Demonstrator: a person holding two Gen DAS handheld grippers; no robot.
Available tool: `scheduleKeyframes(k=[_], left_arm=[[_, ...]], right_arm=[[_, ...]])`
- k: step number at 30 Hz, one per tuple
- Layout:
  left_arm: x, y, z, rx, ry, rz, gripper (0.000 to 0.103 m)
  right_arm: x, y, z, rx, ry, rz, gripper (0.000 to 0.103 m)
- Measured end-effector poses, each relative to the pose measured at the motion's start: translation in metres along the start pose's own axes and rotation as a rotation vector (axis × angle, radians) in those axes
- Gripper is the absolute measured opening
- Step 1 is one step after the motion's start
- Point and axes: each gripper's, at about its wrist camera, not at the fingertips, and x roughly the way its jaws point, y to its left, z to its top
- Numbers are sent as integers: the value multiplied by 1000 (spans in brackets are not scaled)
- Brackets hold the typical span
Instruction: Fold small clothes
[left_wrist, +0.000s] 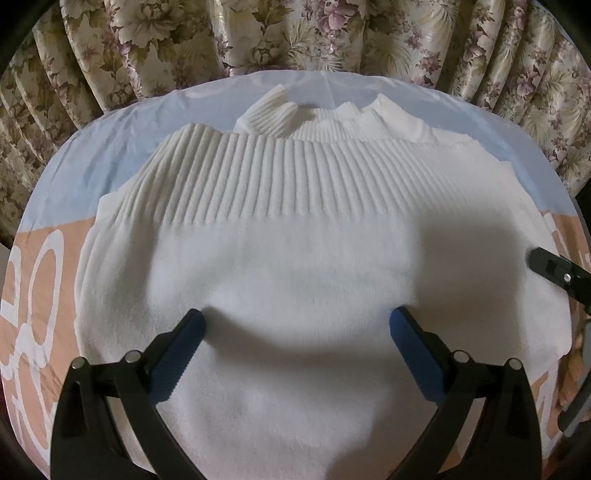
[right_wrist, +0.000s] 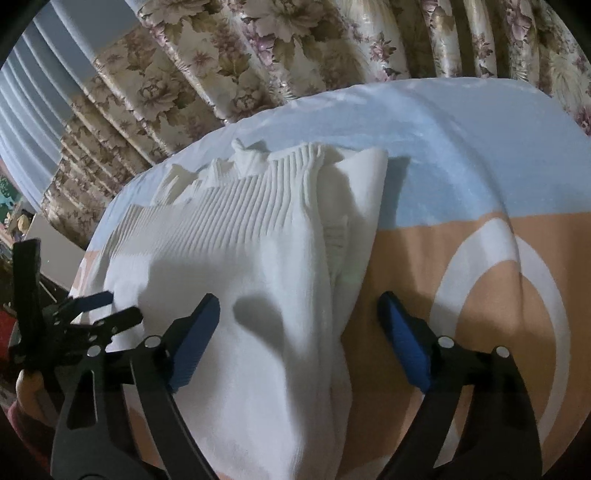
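A white knit sweater (left_wrist: 295, 229) lies folded on a bedsheet (left_wrist: 40, 295) printed in pale blue and peach with white shapes. Its ribbed hem band (left_wrist: 266, 177) runs across ahead of the left gripper (left_wrist: 295, 325), and a ribbed cuff (left_wrist: 271, 114) sits beyond it.

The left gripper's jaws stand spread wide, released, with plain sweater fabric between and under the two blue pads (left_wrist: 181, 354). They seem to rest on the knit, though actual contact is hard to judge.

The right gripper (right_wrist: 297, 314) is likewise released. Its jaws straddle the sweater's right folded edge (right_wrist: 332, 266): one pad is over the knit, the other over bare peach sheet.

A floral curtain (left_wrist: 295, 37) hangs behind the bed.
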Motion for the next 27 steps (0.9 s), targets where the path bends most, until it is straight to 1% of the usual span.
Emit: scheduleKeyframes(k=[1,2,3,4,7,11,13,14,15,16,17,18,22,25,27], left_arm=[[0,-1,-1,6,-1,6,101],[0,-1,-1,10,-3,8,101],[1,-1,-1,13,-3,8,101],[0,-1,-1,14,-4,8,101],[1,-1,0,15,-4,11,101],[3,-2,-1,23,-10,20,102],[4,-3,-1,27,-14,24,102],[4,-3,-1,29,-16,24,102],[4,-4,-1,30,-16,24,102],[4,-4,-1,31,-16,24,102],[4,-4,-1,33,-16,26,102],[4,-4,-1,35,-17,28,102],[4,-5,0,43,-15,29,102],[-1,2,0,39,-5,-3,102],[-16,17,-2,36,-18,-35,101]], right_arm=[[-2,0,-1,10,3,13,81],[-5,-2,-4,33,10,38,73],[-7,-3,-7,48,17,56,62],[-8,-4,-10,63,29,77,59],[-6,-3,-13,68,31,73,58],[1,4,-3,45,24,50,58],[6,6,2,30,15,24,50],[7,6,4,34,9,18,39],[7,5,5,42,7,24,32],[6,5,6,45,4,23,30],[5,8,6,38,-2,9,28],[3,15,5,11,-11,-24,26],[-1,38,4,-70,-33,-145,25],[1,55,5,-116,-26,-245,25],[-1,65,5,-139,-26,-292,24]])
